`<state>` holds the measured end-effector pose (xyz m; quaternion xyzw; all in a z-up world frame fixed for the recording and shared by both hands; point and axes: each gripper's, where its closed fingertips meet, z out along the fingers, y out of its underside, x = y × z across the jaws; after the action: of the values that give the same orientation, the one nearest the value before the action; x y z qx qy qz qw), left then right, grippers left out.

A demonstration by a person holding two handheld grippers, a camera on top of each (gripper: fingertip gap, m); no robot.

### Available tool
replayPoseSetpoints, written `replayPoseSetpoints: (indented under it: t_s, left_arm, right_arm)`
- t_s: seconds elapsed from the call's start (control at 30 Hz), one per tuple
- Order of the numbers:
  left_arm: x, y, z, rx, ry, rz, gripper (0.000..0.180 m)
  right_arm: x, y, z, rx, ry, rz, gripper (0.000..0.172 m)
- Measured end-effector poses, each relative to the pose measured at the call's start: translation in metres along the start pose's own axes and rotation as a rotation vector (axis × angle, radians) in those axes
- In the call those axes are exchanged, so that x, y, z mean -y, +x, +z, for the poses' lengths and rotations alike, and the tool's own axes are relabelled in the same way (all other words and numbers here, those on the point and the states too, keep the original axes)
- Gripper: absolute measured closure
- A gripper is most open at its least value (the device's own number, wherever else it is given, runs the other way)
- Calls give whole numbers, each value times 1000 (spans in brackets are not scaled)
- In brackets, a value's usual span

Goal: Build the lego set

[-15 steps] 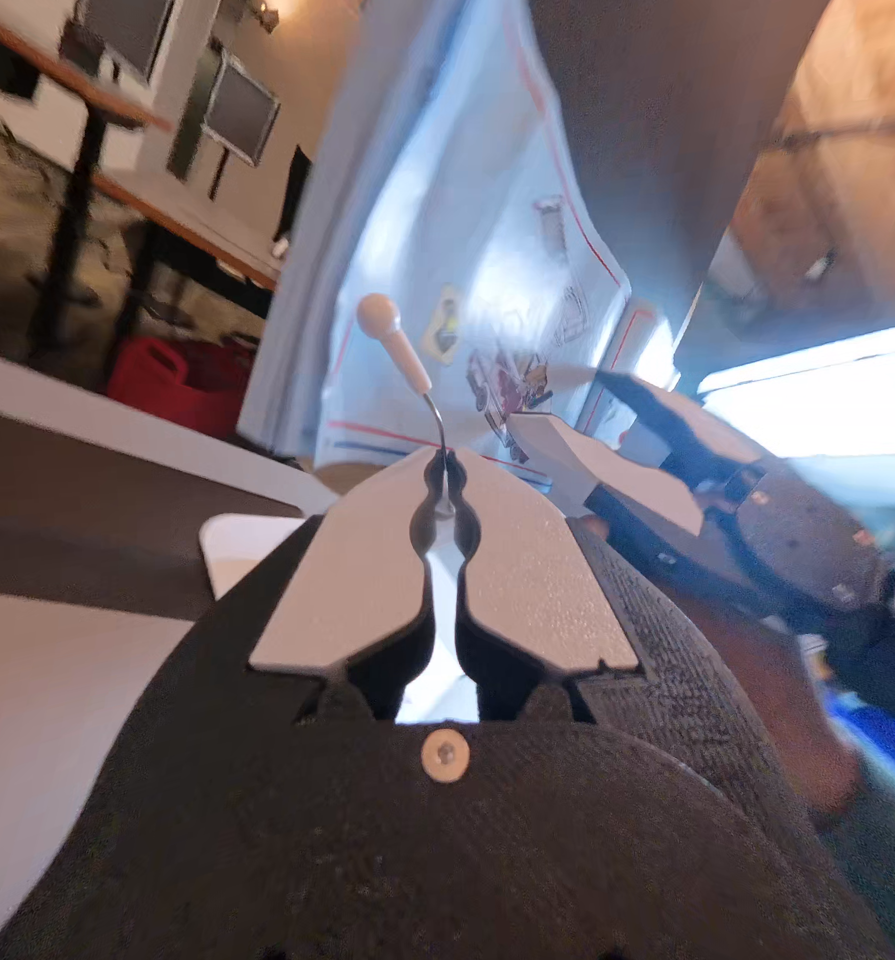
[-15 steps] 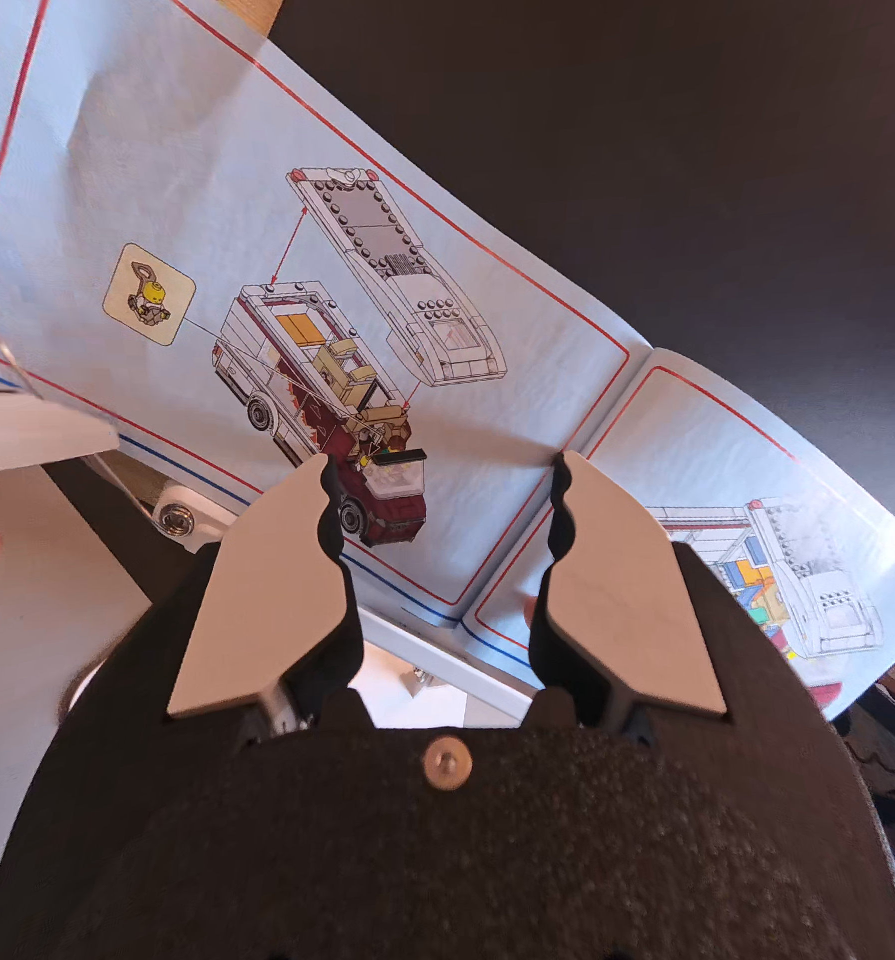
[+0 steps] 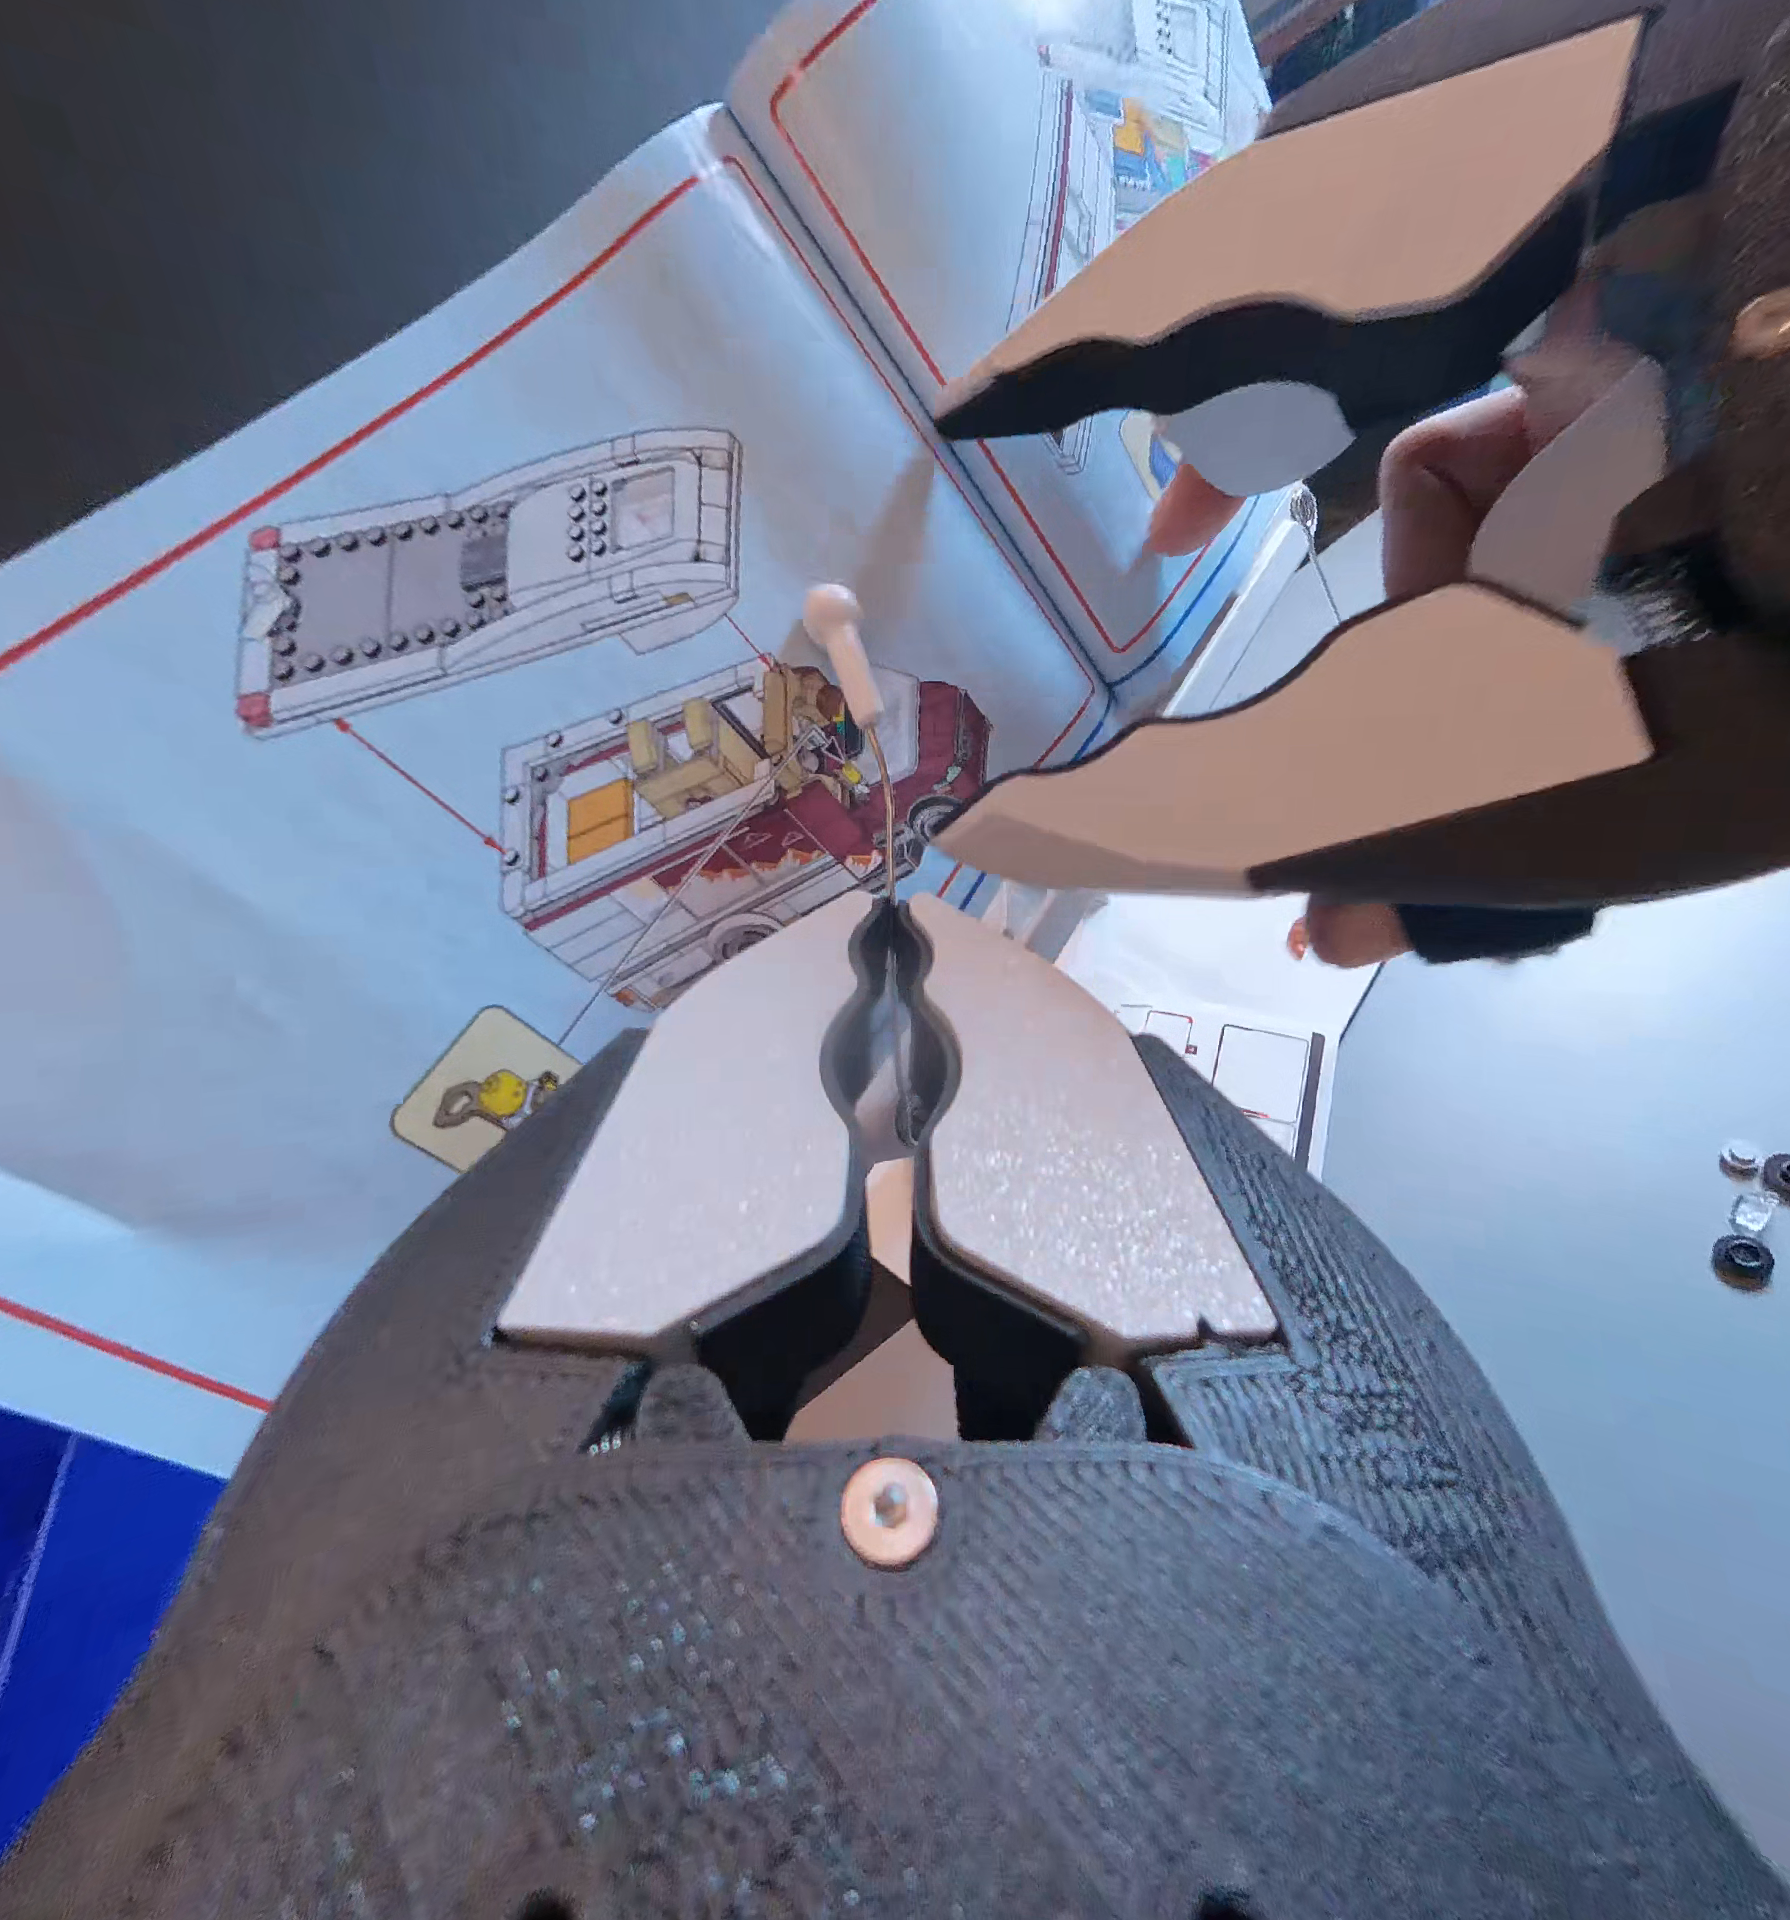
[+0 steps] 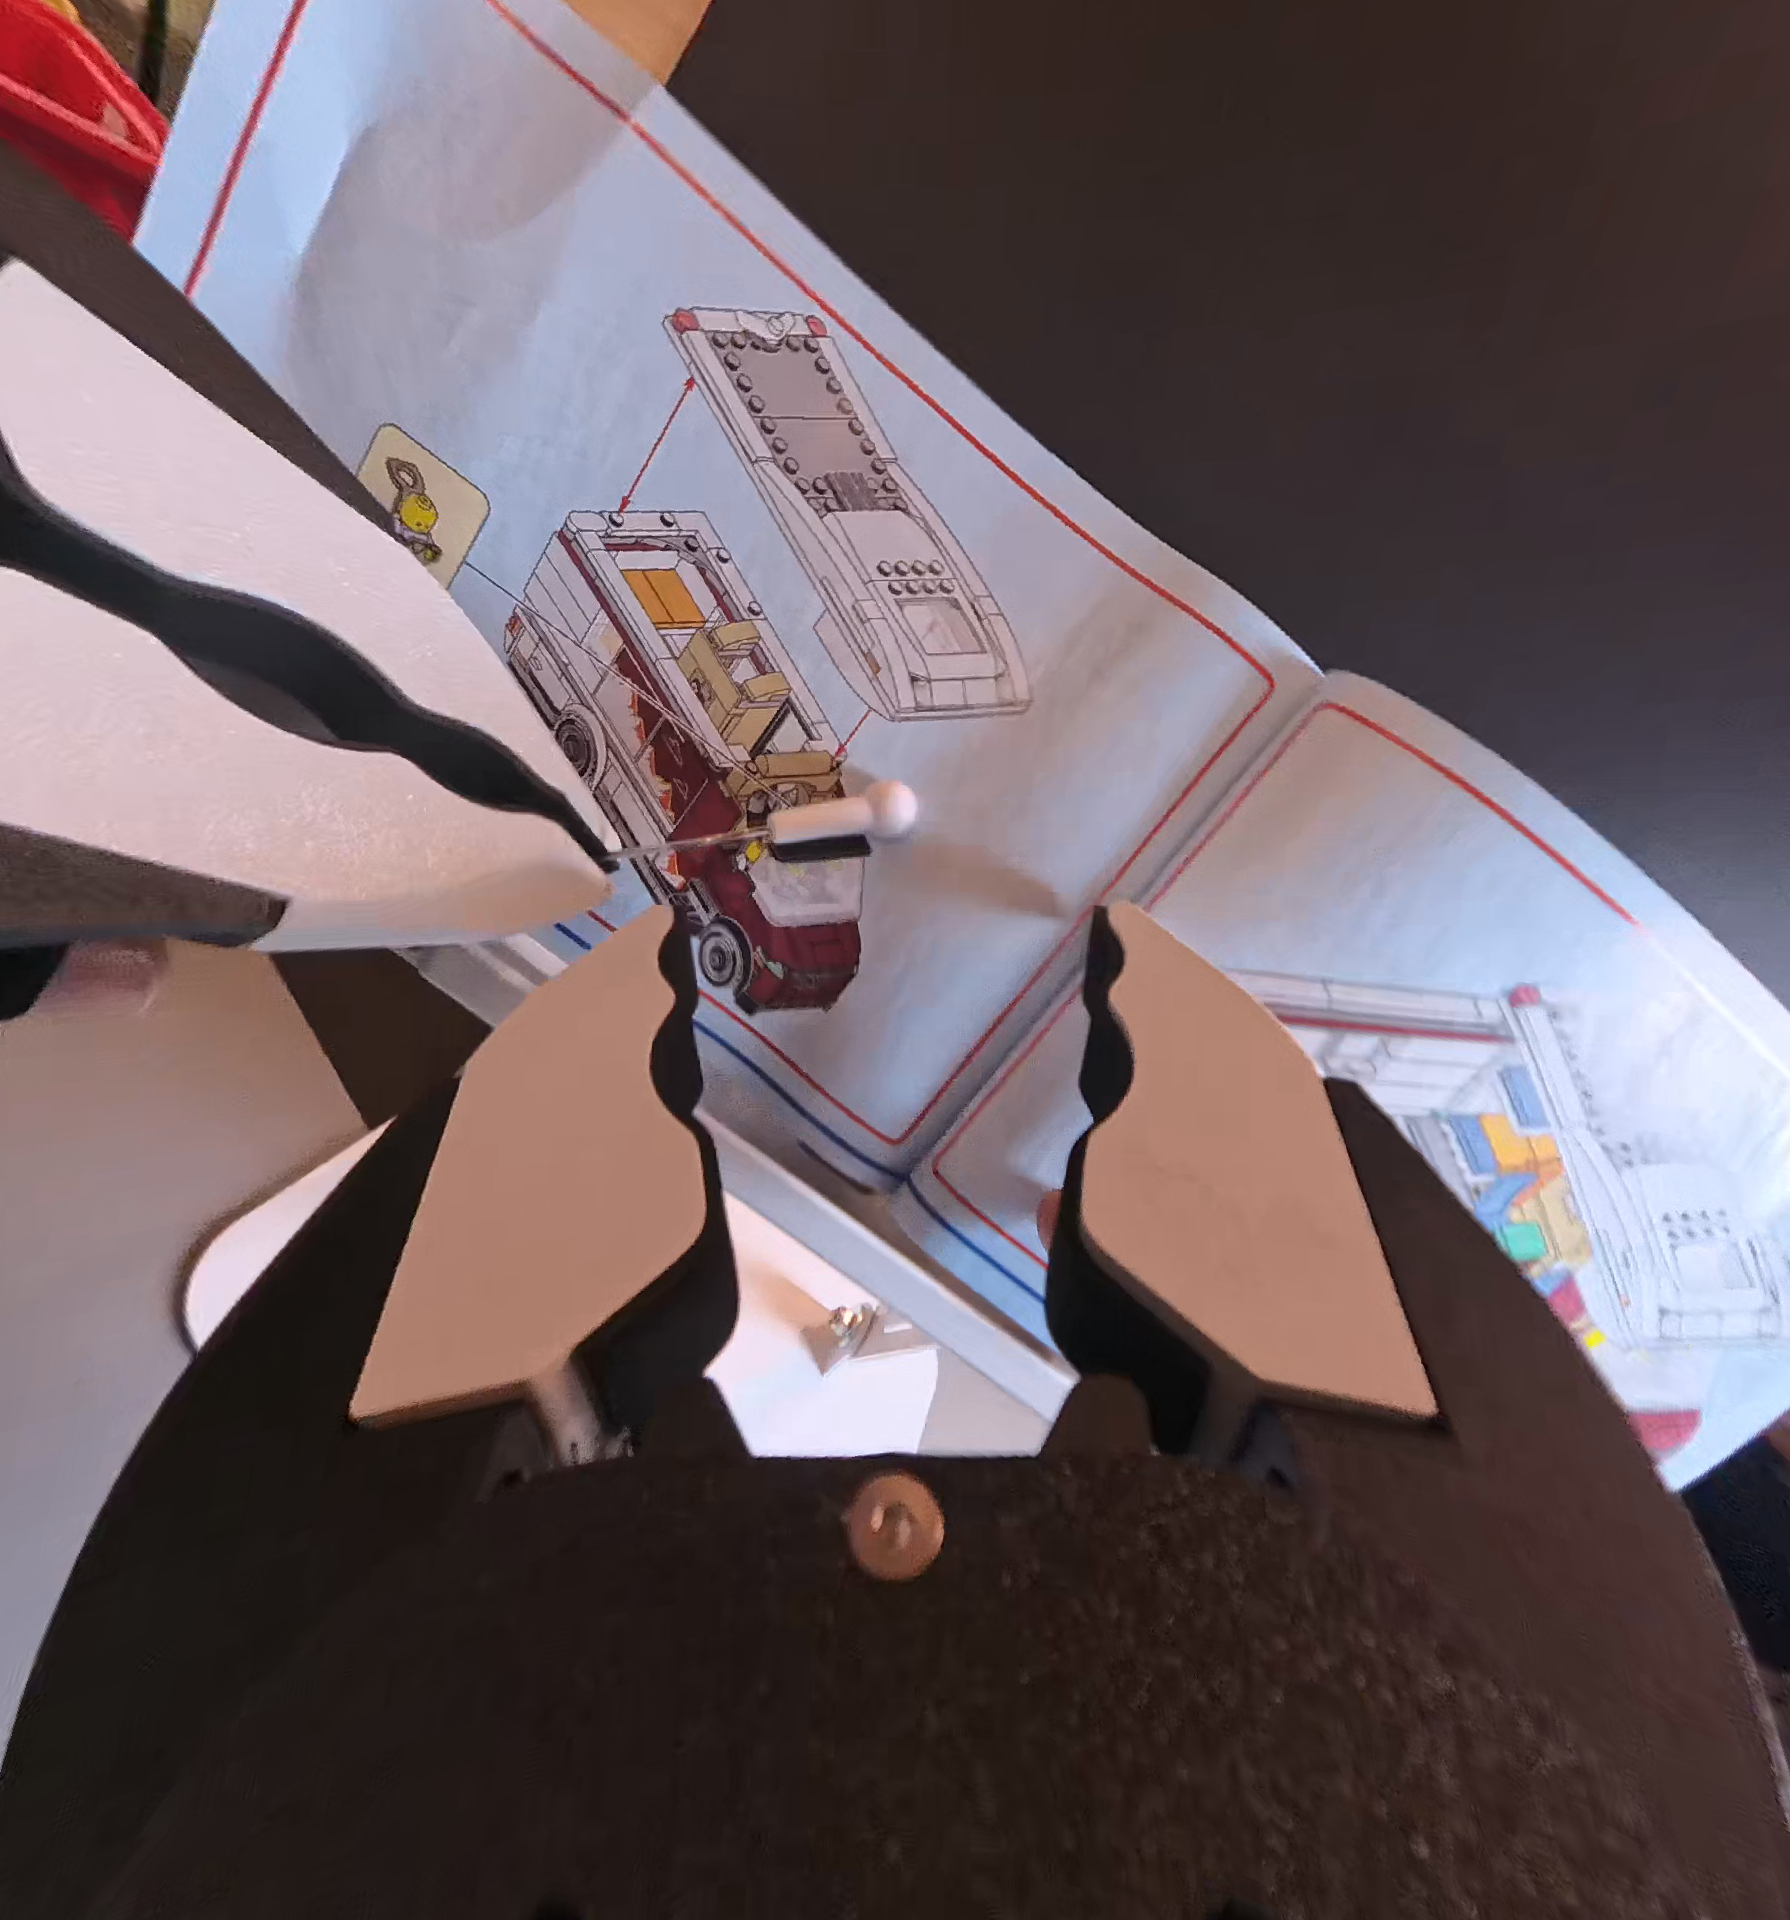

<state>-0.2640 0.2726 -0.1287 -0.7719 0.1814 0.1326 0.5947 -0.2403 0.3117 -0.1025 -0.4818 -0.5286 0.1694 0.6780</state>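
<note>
Wire [image 3: 886, 810] seemingly pinched in left hand-held gripper [image 3: 893, 914], before booklet [image 3: 371, 665].

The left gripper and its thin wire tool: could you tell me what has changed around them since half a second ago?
The left gripper has swung towards the open instruction booklet, which now fills its view. The right gripper has drawn closer beside it. Unchanged: the left stays shut on the white-tipped wire tool; the right stays open, holding nothing.

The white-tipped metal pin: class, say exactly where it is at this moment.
The pin sticks out from the shut tips of the left gripper, in front of the open instruction booklet, with the open right gripper just to its right.
</note>
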Motion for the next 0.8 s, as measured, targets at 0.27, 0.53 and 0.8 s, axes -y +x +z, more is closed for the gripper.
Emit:
replayPoseSetpoints:
  t_s: [0.27, 0.53, 0.8]
  left_arm:
    - [0, -1, 2, 15, -12, 55, 179]
    - [-2, 1, 1, -5, 28, 38, 179]
    - [-17, -16, -20, 93, 72, -59, 170]
  right_arm:
    - [-42, 31, -22, -55, -51, 71, 112]
    - [-64, 45, -31, -40, -71, 95, 110]
    - [-101, 112, -45, -89, -93, 356, 99]
